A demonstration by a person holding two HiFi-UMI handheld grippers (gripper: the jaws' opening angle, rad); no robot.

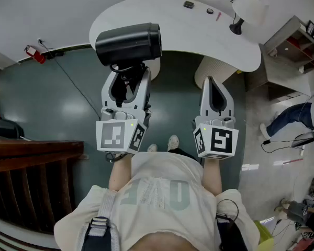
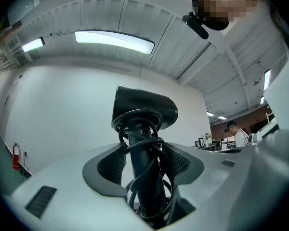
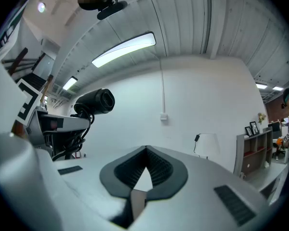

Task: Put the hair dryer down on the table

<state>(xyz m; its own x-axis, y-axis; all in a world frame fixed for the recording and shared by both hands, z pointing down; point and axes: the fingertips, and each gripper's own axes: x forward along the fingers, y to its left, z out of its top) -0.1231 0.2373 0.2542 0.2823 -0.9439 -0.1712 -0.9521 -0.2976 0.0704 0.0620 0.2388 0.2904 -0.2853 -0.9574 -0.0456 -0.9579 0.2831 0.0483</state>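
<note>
My left gripper (image 1: 128, 78) is shut on the handle of a black hair dryer (image 1: 128, 43), held up in front of the near edge of the white table (image 1: 178, 27). The barrel lies across, with its mouth to the right. In the left gripper view the hair dryer (image 2: 144, 110) stands upright between the ribbed pads, its black cord (image 2: 140, 146) looped round the handle. My right gripper (image 1: 213, 83) is shut with nothing in it, level with the left one and to its right. The right gripper view shows its tips (image 3: 145, 152) meeting, with the hair dryer (image 3: 94, 101) off to the left.
A white lamp (image 1: 248, 7) and a few small items (image 1: 189, 4) sit at the table's far side. A ribbed white pedestal (image 1: 213, 69) stands under it. A dark wooden railing (image 1: 31, 166) is at left, shelves (image 1: 293, 46) and a person's leg (image 1: 290, 116) at right.
</note>
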